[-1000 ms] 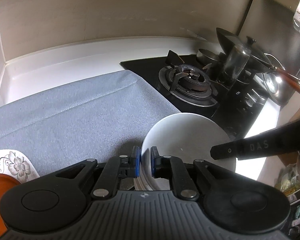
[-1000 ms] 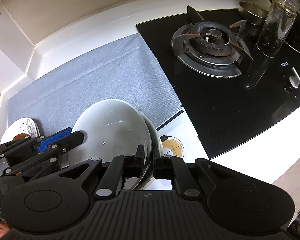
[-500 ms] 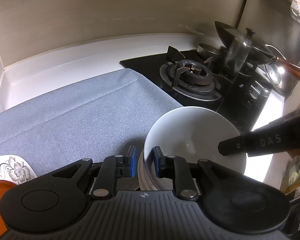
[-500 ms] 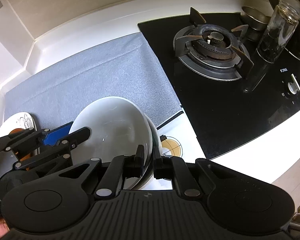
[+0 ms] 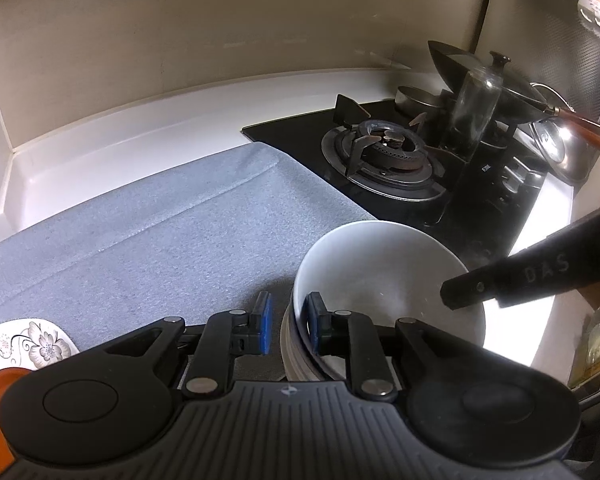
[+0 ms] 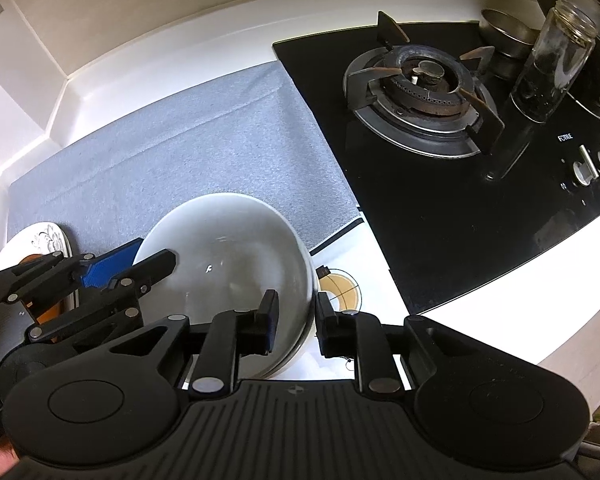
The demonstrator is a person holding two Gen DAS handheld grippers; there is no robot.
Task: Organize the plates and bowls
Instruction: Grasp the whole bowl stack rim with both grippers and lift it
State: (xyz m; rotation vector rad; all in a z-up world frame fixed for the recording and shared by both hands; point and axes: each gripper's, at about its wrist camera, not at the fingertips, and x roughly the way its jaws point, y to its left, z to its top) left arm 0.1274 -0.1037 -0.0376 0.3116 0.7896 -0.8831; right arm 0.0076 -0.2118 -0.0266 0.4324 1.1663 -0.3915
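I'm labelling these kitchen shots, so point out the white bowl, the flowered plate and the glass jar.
white bowl [image 6: 228,248]: right wrist view, inside of the bowl.
flowered plate [image 5: 36,340]: left wrist view, on its flower pattern.
glass jar [image 6: 556,60]: right wrist view, middle of its clear wall.

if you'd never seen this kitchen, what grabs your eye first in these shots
The big white bowl near the counter's front edge, sitting on stacked dishes, with the left gripper and right gripper straddling opposite sides of its rim; the right's jaws are opening. Behind it lie a grey mat and, to the right, the black gas hob.
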